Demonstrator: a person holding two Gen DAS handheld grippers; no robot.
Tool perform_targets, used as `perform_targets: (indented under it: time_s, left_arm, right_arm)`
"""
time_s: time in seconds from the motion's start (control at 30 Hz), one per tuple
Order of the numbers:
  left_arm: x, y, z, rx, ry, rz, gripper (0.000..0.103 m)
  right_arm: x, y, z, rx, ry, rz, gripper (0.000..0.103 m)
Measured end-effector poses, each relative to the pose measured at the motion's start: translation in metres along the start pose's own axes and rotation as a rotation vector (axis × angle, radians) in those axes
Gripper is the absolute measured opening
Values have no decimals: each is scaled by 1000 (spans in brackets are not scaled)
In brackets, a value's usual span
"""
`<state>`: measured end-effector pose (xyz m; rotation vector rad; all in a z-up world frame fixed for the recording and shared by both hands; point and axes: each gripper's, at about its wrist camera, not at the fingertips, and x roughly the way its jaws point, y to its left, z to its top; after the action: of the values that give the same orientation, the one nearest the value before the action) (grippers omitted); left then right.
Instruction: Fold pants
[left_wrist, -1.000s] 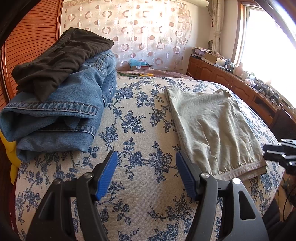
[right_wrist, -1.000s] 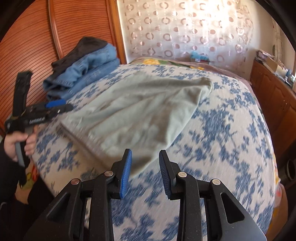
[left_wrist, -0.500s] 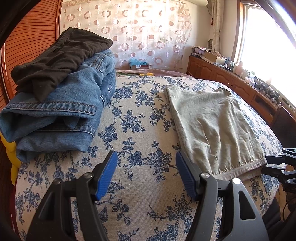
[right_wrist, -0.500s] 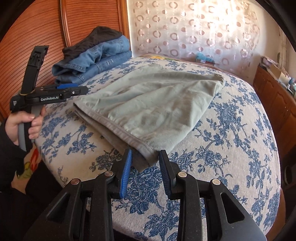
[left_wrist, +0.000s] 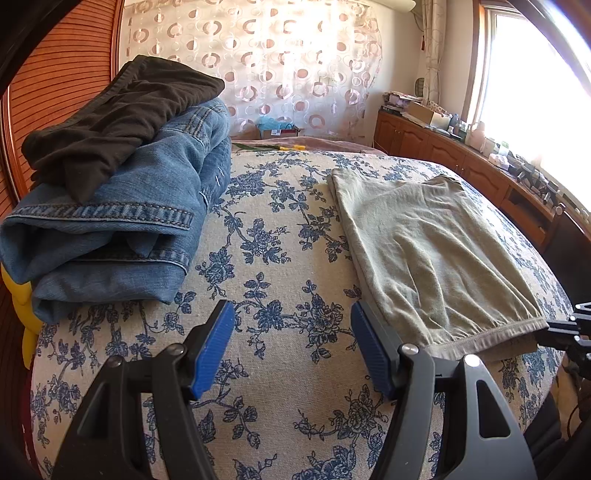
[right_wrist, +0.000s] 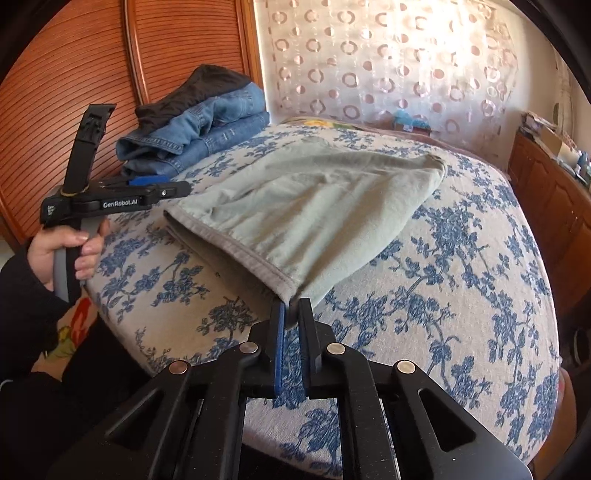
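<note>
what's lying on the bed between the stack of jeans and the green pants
Nothing: bare floral bedcover separates the jeans stack from the green pants, clearest in the left wrist view.

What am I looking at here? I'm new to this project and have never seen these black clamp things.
No robot here: a person holds a trigger-operated clamp in each hand, each with a wide-angle camera looking along its two blue-padded fingers. One picture comes from the left gripper, the other from the right gripper. In the right view you also see the person's hand holding the left tool. On the bed, covered by a blue-flowered spread, lie the pale green pants, already folded over. Behind sits a stack: folded jeans with a dark garment on top. The left gripper is open over bare spread, holding nothing. The right gripper's jaws have just been closing and now pinch the pants' near corner.
</note>
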<state>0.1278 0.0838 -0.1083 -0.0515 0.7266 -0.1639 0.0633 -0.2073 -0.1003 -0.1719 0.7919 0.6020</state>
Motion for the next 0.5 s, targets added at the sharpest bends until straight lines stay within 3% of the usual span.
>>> perform_targets:
  time_s: [0.17, 0.5]
  left_arm:
    - [1, 1, 1, -1, -2, 3, 66]
    - [-14, -17, 4, 10, -12, -42, 66]
  right_arm:
    - [0, -3, -3, 24, 4, 2, 6]
    - [-12, -5, 4, 54, -54, 9, 22]
